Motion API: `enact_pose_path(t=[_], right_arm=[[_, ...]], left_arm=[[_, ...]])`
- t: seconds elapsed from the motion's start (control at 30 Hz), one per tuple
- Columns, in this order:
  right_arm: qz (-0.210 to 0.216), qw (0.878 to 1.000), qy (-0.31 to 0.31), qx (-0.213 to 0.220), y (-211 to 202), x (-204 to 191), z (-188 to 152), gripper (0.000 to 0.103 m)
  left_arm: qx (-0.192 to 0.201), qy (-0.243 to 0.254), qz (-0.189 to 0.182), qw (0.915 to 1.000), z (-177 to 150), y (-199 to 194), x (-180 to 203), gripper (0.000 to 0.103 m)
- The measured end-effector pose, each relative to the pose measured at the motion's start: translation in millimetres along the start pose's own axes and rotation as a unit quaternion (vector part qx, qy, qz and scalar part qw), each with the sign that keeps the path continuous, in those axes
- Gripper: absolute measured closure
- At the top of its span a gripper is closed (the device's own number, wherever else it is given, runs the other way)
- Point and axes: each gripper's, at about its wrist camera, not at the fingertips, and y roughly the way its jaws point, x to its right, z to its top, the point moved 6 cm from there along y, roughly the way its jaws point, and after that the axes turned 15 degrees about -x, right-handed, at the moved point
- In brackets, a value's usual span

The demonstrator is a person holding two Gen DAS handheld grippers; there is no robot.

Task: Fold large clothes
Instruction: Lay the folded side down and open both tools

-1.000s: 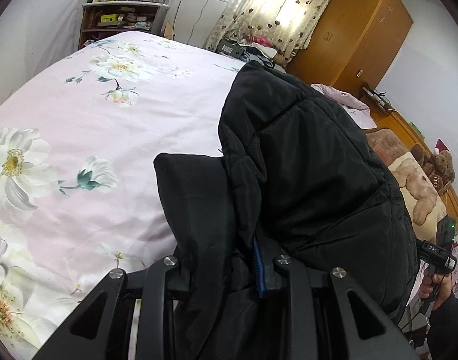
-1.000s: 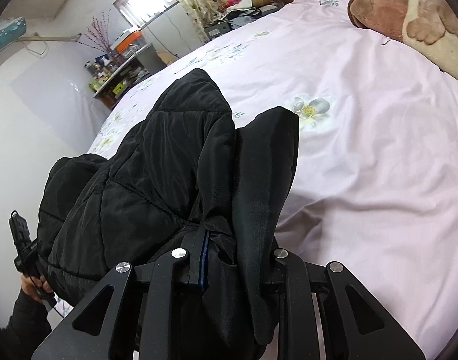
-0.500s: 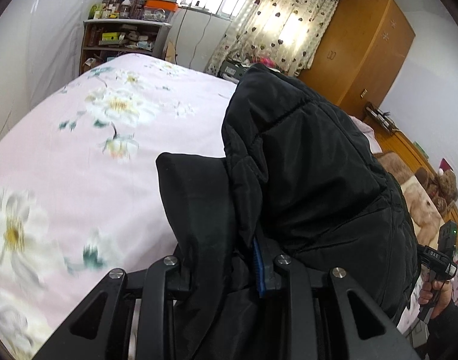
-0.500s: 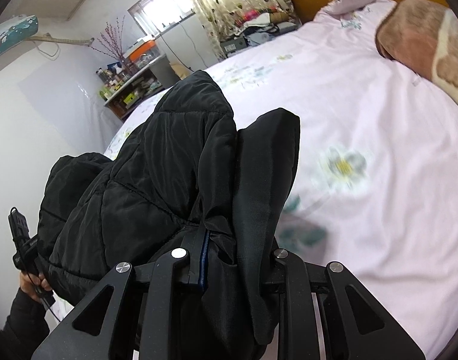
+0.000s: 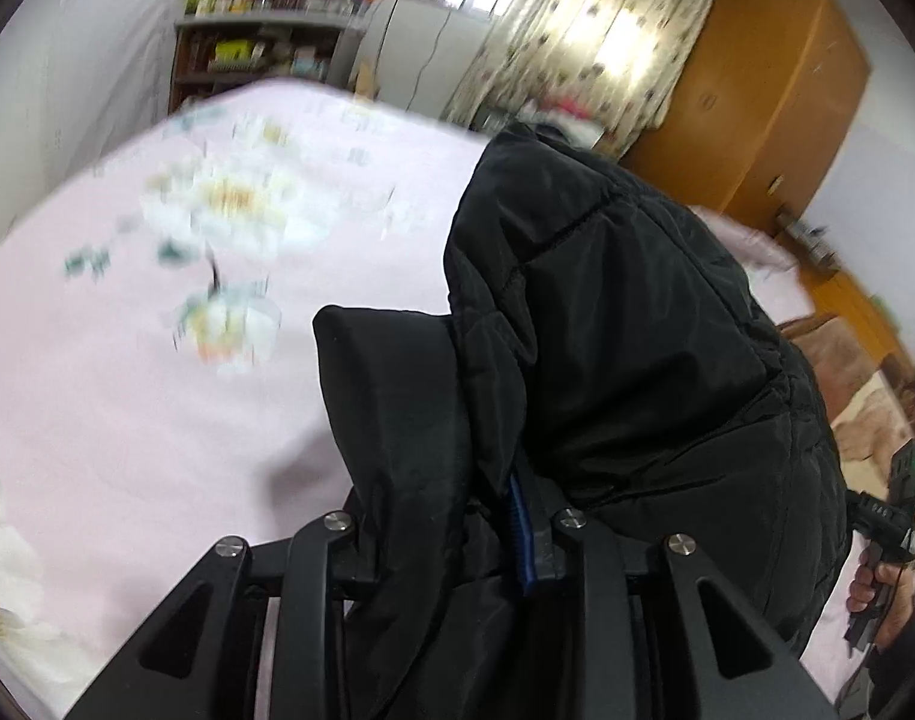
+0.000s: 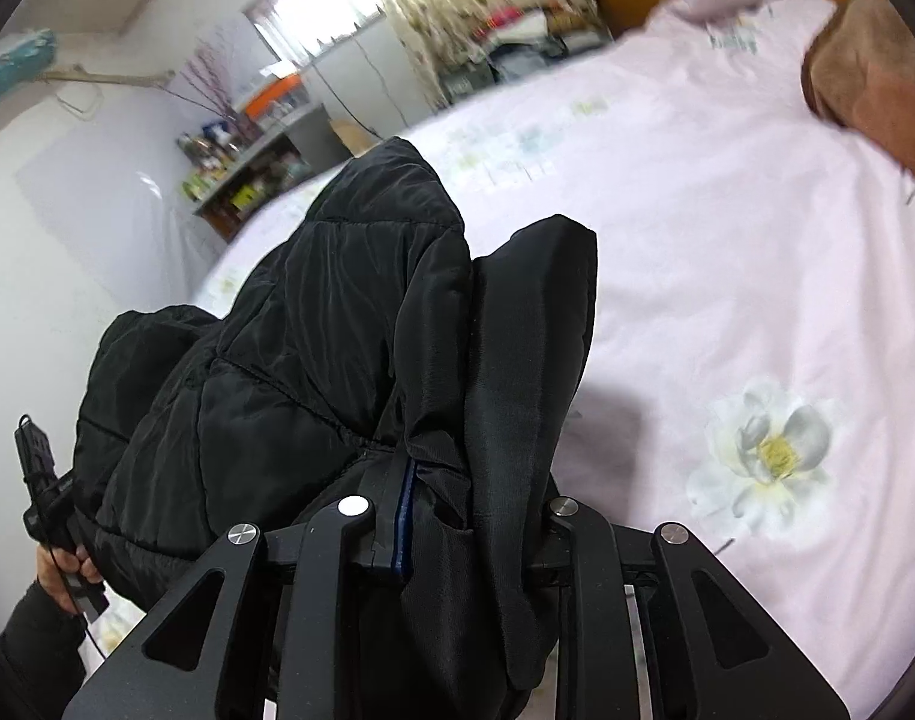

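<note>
item: black padded jacket (image 5: 625, 324), bunched, carried above the pink floral bedcover (image 5: 127, 396).
left gripper (image 5: 451, 534): jaws easing apart, jacket cloth between them, pads touching it.
right gripper (image 6: 457, 516): same, a thick fold rising just ahead of its fingers.
handling advice: lower both ends level onto the bedcover ahead before letting go fully; release together so the fold lands flat, not slumped.

Jacket (image 5: 625, 324) above the bed (image 5: 127, 408), shelf (image 5: 253, 54) behind.
</note>
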Motion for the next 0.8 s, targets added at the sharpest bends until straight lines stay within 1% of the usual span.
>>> enact_pose_path(t=[0.03,0.07,0.1,0.13,0.17,0.2,0.23,0.3,0.33,0.4,0.47,0.5,0.53,0.6,0.67,0.73,0.77,0.8], right_arm=[[-0.008,1.0,0.008,-0.012,12.8,7.4,-0.9,0.075],[-0.025,0.999,0.017,-0.032,29.2,17.3,-4.1,0.071],[-0.035,0.998,0.028,-0.05,43.8,27.9,-8.8,0.064],[-0.034,0.997,0.04,-0.056,50.8,36.7,-12.9,0.06],[-0.041,0.996,0.065,-0.052,50.3,42.5,-15.3,0.053],[-0.034,0.996,0.071,-0.043,46.5,45.2,-16.9,0.049],[-0.033,0.996,0.072,-0.039,42.2,46.1,-18.0,0.049],[-0.045,0.996,0.066,-0.031,27.7,43.4,-20.2,0.048],[-0.05,0.997,0.06,-0.023,19.0,40.7,-21.7,0.048],[-0.079,0.996,0.049,0.013,-7.5,33.7,-22.5,0.048],[-0.112,0.992,0.035,0.05,-29.7,24.1,-17.2,0.048],[-0.116,0.991,0.021,0.061,-34.8,13.7,-12.9,0.048],[-0.114,0.992,0.008,0.06,-33.0,4.5,-9.4,0.048],[-0.113,0.992,-0.027,0.046,-17.2,-18.9,2.9,0.048],[-0.115,0.992,-0.05,0.031,3.3,-34.4,10.9,0.048],[-0.124,0.99,-0.059,0.012,27.0,-37.8,16.8,0.048],[-0.133,0.989,-0.057,0.0,38.9,-30.6,21.0,0.048],[-0.142,0.988,-0.055,-0.009,48.5,-25.6,22.3,0.048]], left_arm=[[-0.02,-0.004,0.018,0.9996,-5.9,19.5,-7.1,0.068],[-0.03,-0.009,0.03,0.9991,-11.2,32.2,-13.1,0.065],[-0.031,-0.021,0.027,0.9989,-16.3,39.2,-21.2,0.058],[-0.026,-0.038,0.016,0.9988,-19.8,39.8,-28.4,0.056],[-0.022,-0.05,0.006,0.9985,-21.6,37.9,-33.6,0.051],[-0.019,-0.058,0.0,0.9981,-24.2,34.1,-37.3,0.046],[-0.017,-0.063,0.001,0.9979,-26.4,29.0,-40.7,0.045],[-0.005,-0.075,0.001,0.9972,-30.6,11.8,-47.9,0.045],[0.012,-0.088,0.002,0.996,-31.7,-3.0,-52.6,0.046],[0.047,-0.1,0.004,0.9939,-31.3,-28.9,-54.5,0.047],[0.068,-0.092,0.005,0.9934,-22.3,-45.0,-46.4,0.047],[0.071,-0.079,-0.001,0.9943,-15.7,-48.0,-33.7,0.047],[0.071,-0.06,-0.003,0.9957,-9.1,-46.6,-19.7,0.047],[0.069,-0.014,0.014,0.9974,4.3,-35.2,7.4,0.046],[0.054,0.007,0.021,0.9983,12.6,-14.2,23.1,0.046],[0.032,0.019,0.058,0.9976,17.1,14.8,21.9,0.046],[0.023,0.021,0.072,0.9969,19.6,25.6,26.9,0.045],[0.019,0.023,0.082,0.9962,19.4,37.4,22.7,0.044]])
